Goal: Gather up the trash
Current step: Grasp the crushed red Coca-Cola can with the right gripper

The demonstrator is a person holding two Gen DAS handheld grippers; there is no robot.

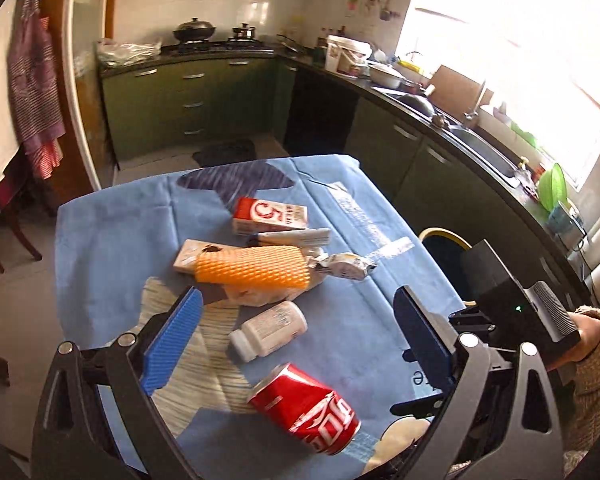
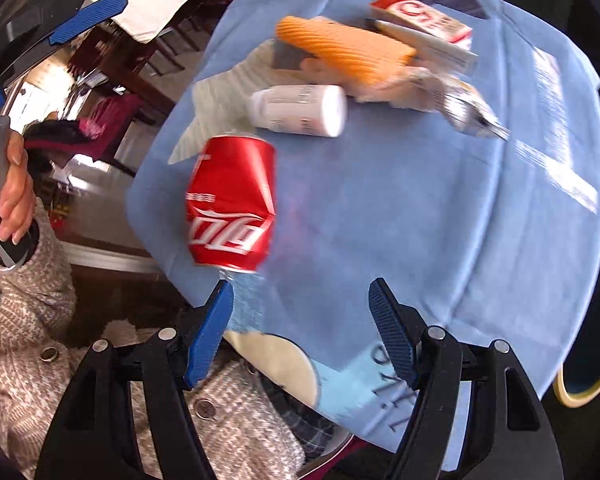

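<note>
On the surface point(image 1: 112, 240), draped in a blue cloth, the trash lies in a loose cluster: a crushed red cola can point(image 1: 306, 408) nearest the person, a white pill bottle point(image 1: 268, 330) just beyond it, then an orange ridged foam sleeve point(image 1: 254, 270) over crumpled wrappers, a red-and-white carton point(image 1: 270, 216) farthest. The left tool point(image 1: 300, 344) hangs spread wide with nothing between its pads; the right tool point(image 2: 302, 332) is also spread and empty, near the can's end
</note>
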